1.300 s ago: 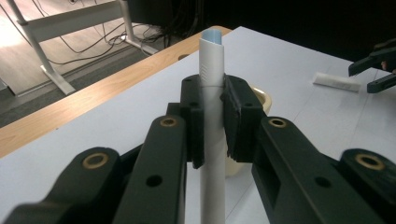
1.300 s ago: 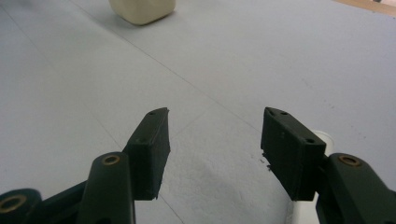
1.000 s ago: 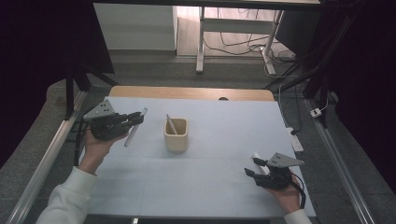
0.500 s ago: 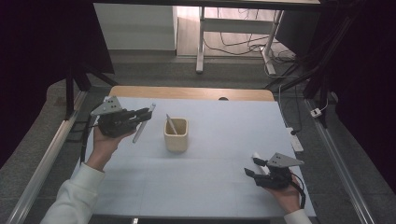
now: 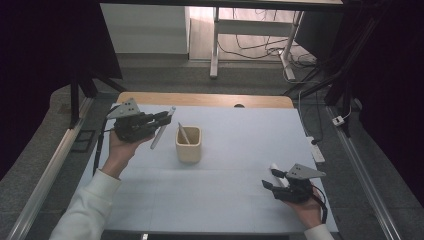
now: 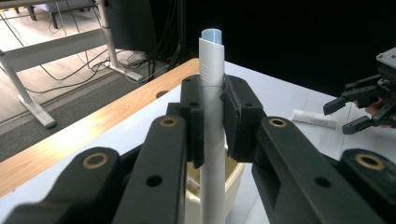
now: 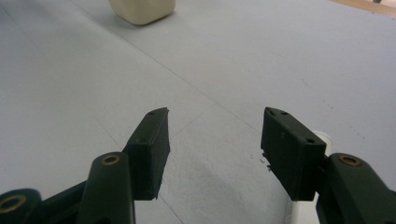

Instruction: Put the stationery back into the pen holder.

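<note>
At the lower right of the high view, the right gripper (image 5: 272,183) is held low over the pale blue table cover (image 5: 240,150), its jaws released with nothing between them; a short white tube (image 5: 276,173) lies on the cover just beside it. Toward the middle of the frame, a cream square-sided cup (image 5: 188,145) is seen with a stick leaning inside. At the upper left, a slim white pen with a bluish tip (image 6: 212,93) is grasped upright between the clenched jaws of the left gripper (image 5: 164,119).
</note>
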Motion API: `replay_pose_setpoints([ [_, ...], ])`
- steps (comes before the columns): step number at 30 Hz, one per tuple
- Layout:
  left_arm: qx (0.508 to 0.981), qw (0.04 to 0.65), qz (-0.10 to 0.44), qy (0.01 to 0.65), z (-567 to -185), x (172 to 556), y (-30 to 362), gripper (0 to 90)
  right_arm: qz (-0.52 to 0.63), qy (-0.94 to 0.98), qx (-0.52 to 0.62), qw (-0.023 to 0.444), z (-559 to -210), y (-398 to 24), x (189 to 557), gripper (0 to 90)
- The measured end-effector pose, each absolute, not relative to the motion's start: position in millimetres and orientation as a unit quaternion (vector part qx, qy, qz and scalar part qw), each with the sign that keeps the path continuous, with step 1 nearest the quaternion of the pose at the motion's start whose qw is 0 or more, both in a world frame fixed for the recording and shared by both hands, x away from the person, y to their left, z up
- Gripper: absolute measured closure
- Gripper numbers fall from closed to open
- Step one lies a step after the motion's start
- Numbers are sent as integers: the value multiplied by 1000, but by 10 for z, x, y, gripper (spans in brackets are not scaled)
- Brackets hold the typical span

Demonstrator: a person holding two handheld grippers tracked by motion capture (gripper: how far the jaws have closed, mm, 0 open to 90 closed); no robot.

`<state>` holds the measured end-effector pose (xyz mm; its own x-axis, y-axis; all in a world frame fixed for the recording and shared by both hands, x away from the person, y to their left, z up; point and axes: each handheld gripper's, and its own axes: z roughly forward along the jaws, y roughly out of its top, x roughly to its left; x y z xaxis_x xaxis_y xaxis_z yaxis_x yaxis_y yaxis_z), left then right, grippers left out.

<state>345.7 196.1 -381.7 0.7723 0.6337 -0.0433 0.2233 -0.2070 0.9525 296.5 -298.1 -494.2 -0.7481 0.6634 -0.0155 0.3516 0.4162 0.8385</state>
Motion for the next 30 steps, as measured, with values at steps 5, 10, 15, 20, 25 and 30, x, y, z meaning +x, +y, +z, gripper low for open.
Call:
replay_pose_setpoints([
  [5, 756, 563, 182, 281, -3799, 3493, 1899, 778, 446, 822, 309, 175, -4944, -2979, 2964, 417],
  [10, 755, 565, 180, 281, -3799, 3536, 1849, 778, 446, 821, 309, 175, -4944, -2980, 2964, 417],
  [15, 753, 567, 176, 283, -3816, 3591, 1799, 778, 447, 821, 309, 175, -4940, -2985, 2964, 417],
  [20, 756, 567, 167, 283, -3840, 3638, 1744, 778, 446, 821, 309, 175, -4937, -2989, 2964, 417],
  [25, 754, 569, 162, 284, -3857, 3683, 1697, 778, 446, 822, 310, 172, -4940, -2994, 2968, 417],
  [30, 753, 575, 151, 283, -3866, 3731, 1650, 778, 448, 821, 310, 172, -4948, -2987, 2969, 417],
])
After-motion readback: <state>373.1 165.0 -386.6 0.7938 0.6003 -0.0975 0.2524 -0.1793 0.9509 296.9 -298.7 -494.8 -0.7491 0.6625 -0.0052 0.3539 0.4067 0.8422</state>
